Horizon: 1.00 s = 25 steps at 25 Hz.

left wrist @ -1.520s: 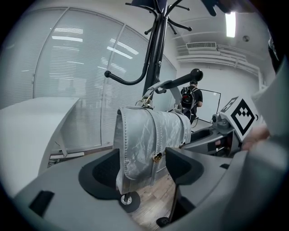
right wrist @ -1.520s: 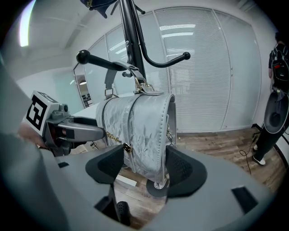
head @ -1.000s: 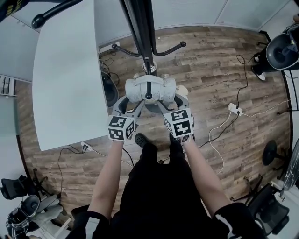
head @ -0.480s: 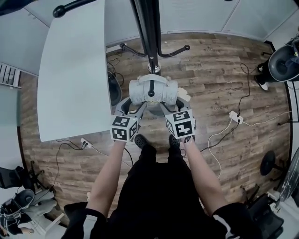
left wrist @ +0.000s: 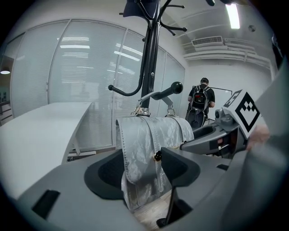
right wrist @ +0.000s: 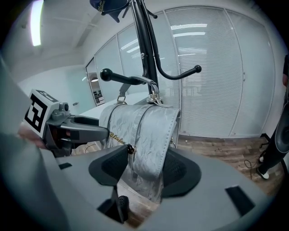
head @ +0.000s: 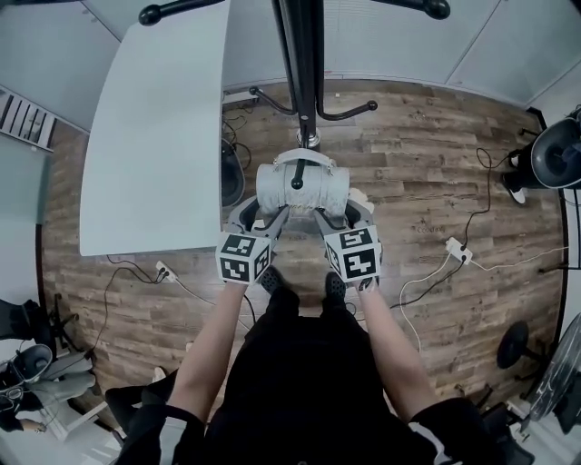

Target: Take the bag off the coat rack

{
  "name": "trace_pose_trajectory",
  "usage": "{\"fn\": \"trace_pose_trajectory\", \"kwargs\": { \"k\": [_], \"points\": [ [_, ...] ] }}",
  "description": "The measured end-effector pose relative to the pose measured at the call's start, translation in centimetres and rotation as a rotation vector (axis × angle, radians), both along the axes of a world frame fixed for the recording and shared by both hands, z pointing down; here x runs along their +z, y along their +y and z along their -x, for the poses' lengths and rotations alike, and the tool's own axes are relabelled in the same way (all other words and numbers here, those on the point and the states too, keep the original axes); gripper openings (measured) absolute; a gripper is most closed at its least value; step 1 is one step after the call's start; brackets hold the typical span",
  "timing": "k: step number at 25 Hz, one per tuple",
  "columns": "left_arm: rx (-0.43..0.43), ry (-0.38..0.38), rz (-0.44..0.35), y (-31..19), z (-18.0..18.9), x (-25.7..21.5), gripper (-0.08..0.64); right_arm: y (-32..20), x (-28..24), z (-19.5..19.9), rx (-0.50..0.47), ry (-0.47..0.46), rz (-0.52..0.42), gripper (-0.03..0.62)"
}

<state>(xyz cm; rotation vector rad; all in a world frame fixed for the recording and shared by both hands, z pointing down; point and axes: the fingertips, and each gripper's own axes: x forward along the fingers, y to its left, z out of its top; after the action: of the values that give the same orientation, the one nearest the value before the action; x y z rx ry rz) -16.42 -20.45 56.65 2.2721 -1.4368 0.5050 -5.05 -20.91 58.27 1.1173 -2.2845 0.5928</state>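
**Head view, looking steeply down.** Silver-grey bag [head: 300, 186] slung by its short handle [head: 304, 156] over a ball-tipped peg [head: 297, 173] of the black coat rack [head: 304, 64]. Held clear of the wooden floor [head: 436, 163], just beside the right edge of the white desk [head: 154, 136], toward its near corner. Not yet lifted free of the peg. Roughly cylindrical and level, with its long axis across the picture.

**Left gripper [head: 260, 215].** Clenched on the bag's left end. Flap and side panel squeezed between the two dark pads, a small stud lying against the inner pad. Best seen in the left gripper view.

**Right gripper [head: 340, 213].** Grasping the bag's right end. Jaws just drawn closer together, the folded flap filling the gap between the pads and touching both.

**Both grippers.** Angled downward and inward toward each other. Marker cubes turned up to the camera, forearms reaching in from the lower edge.

**Left gripper view, background.** Glazed partition with blinds at left. Person [left wrist: 201, 97] with a backpack, standing well beyond the rack.

**Right gripper view, top.** Dark blue cloth item [right wrist: 108, 6] hung on an upper part of the rack, too cropped to identify.
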Motion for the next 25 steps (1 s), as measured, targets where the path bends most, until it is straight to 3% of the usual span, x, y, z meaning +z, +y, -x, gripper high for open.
{"fn": "trace_pose_trajectory", "kwargs": {
  "k": [11,25],
  "points": [
    [-0.093,-0.010,-0.073,0.9,-0.2,-2.8,0.268,0.0,-2.6,-0.2,-0.059,-0.026,-0.055,0.239],
    [-0.247,-0.007,-0.120,5.4,-1.6,-3.9,0.268,2.9,-3.8,-1.2,-0.202,-0.053,-0.088,0.238]
  ]
}}
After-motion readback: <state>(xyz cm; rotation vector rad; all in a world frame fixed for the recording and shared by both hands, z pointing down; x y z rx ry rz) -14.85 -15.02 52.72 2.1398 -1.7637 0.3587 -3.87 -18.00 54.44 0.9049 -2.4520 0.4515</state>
